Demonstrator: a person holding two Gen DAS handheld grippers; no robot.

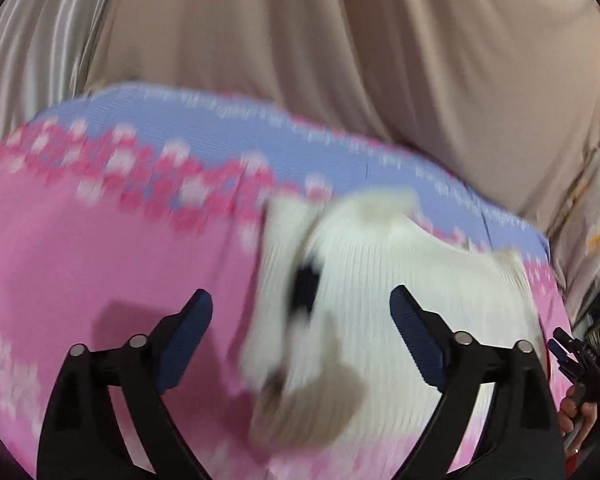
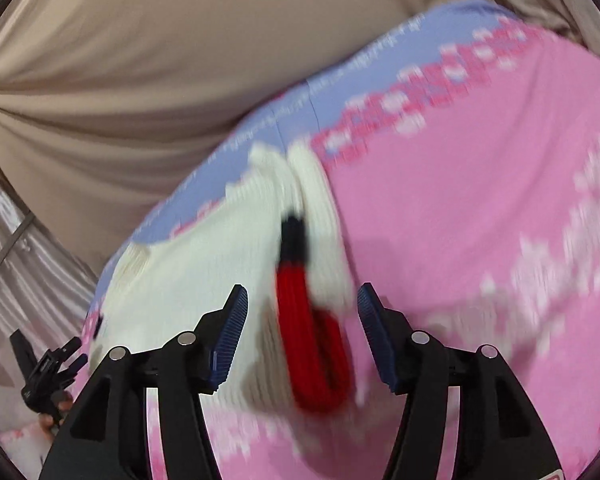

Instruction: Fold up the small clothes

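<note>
On top of a pink blanket (image 1: 80,280) lies a small white knitted sweater (image 1: 380,280). The blanket has a pale blue edge and rows of little red and white shapes. Both pictures are blurry, so small parts of the sweater are hard to make out.

The left gripper (image 1: 300,320) hangs just above the sweater with its two blue pads wide apart. It has hold of nothing. The white knit fills the gap between the pads and spreads out past the pad on the picture's right. A small black patch (image 1: 306,280) shows on the sweater right between the pads.

The right gripper (image 2: 302,320) is wide open too, and nothing is in its grip. Between its pads lies a red part of the sweater (image 2: 312,352) with a black end. The rest of the white knit (image 2: 188,264) stretches away from that red part toward the picture's left side.

Behind the blanket hangs a tan cloth (image 1: 340,60) with soft folds. At the edge of each picture, beside the blanket, the other gripper (image 2: 44,368) shows in a person's hand.
</note>
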